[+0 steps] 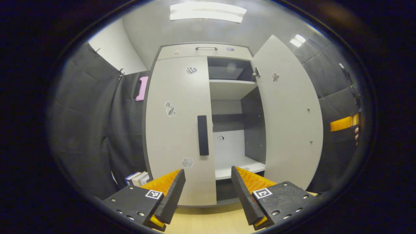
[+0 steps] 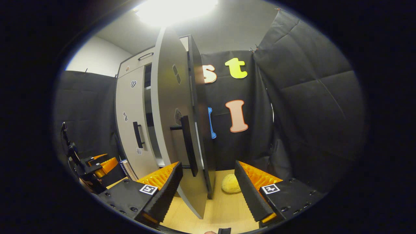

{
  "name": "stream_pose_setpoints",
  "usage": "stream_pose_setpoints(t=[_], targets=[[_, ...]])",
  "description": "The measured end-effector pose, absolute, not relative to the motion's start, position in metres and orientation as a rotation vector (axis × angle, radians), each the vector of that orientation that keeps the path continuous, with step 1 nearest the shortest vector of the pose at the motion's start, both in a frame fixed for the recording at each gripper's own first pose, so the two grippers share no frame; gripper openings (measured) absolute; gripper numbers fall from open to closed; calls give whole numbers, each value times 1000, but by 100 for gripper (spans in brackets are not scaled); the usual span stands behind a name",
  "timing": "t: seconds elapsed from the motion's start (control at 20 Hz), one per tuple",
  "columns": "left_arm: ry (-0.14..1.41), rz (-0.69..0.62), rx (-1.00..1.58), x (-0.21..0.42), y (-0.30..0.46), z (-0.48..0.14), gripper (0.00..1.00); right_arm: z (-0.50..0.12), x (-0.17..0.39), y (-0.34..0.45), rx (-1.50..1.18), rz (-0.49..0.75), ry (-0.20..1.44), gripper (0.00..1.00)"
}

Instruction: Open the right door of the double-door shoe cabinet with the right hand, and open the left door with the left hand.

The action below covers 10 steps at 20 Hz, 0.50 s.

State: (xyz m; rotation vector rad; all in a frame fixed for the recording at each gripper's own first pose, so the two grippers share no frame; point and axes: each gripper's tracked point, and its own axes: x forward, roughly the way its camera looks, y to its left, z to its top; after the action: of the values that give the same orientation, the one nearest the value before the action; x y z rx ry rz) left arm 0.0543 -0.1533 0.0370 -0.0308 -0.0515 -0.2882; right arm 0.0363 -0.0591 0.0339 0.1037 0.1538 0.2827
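Both grippers, left (image 1: pixel 208 188) and right (image 2: pixel 208 187), sat spread wide, holding nothing. Flat matte right door (image 2: pixel 169 107) hung open, slim bar handle (image 2: pixel 189 146) between right's ribbed fingers; left door (image 1: pixel 177 123) was shut ahead.

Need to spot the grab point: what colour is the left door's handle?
Black, against the pale grey left door; handle shows best in left gripper view.

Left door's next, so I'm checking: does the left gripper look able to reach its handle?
Probably yes. The left gripper is open and faces the handle on the closed left door, with nothing between.
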Motion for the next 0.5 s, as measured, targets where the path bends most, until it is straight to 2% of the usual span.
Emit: stream_pose_setpoints(t=[0.1, 0.5], targets=[[-71, -293, -14, 76, -158, 48, 85, 31, 29, -73, 92, 235, 154, 98], [-120, -307, -55, 158, -172, 90, 85, -4, 19, -113, 80, 114, 219, 98]])
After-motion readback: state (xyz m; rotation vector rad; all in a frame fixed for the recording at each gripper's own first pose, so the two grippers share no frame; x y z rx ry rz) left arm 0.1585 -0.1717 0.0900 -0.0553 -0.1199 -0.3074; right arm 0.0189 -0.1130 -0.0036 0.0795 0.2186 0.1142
